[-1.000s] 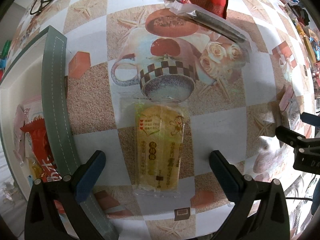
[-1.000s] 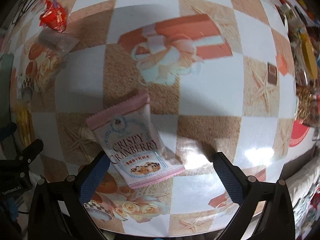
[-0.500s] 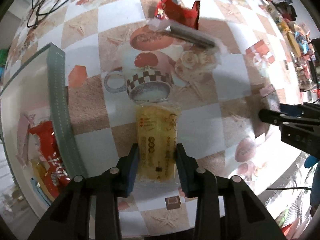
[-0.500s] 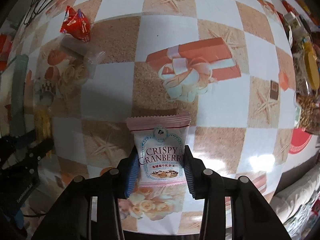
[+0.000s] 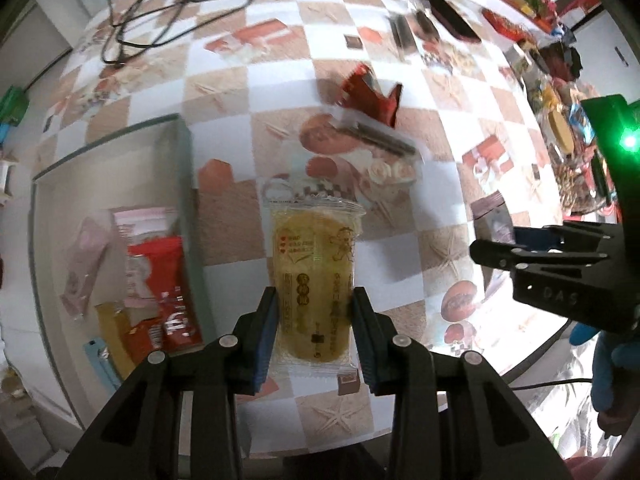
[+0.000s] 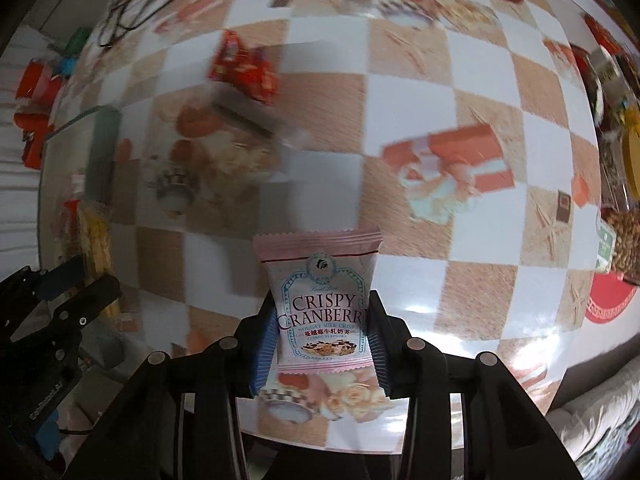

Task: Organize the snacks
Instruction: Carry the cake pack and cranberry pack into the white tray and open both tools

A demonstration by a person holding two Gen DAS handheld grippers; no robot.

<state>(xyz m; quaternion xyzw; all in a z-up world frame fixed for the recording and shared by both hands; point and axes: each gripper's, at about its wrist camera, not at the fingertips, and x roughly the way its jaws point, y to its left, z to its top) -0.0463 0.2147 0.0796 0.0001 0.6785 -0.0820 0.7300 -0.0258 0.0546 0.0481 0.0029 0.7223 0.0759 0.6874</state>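
- Two grippers point down over a table (image 5: 224,92) covered with a checked cloth printed with cups, roses and starfish; each is clamped on one snack packet.
- Left gripper (image 5: 314,330): its blue pads (image 5: 267,332) press the two long sides of a clear-wrapped yellow cake (image 5: 314,276). The packet hangs lengthwise between the jaws, its crimped far end pointing away from the camera, clear of the cloth below.
- Right gripper (image 6: 320,340): its pads grip the lower edges of a pink Crispy Cranberry packet (image 6: 320,296), held upright with the label facing the camera and the serrated top edge farthest away.
- Each gripper shows in the other's view: the right gripper (image 5: 560,264) at the right edge of the left wrist view, the left gripper (image 6: 60,304) at the left edge of the right wrist view, the yellow cake (image 6: 94,240) visible as a blurred strip in its jaws.
- Grey-rimmed tray (image 5: 186,184), left of the held cake: it contains a red wrapper (image 5: 168,292), pink packets (image 5: 144,220) and a yellow-brown packet (image 5: 116,336).
- Still on the cloth, beyond the cake: a crumpled red packet (image 5: 372,96) and, just beside it, a dark bar in clear wrap (image 5: 380,140), both blurred.
- Far left of the table: a black cable (image 5: 160,12) with its adapter. Far right: a crowd of other snacks, too blurred to name.
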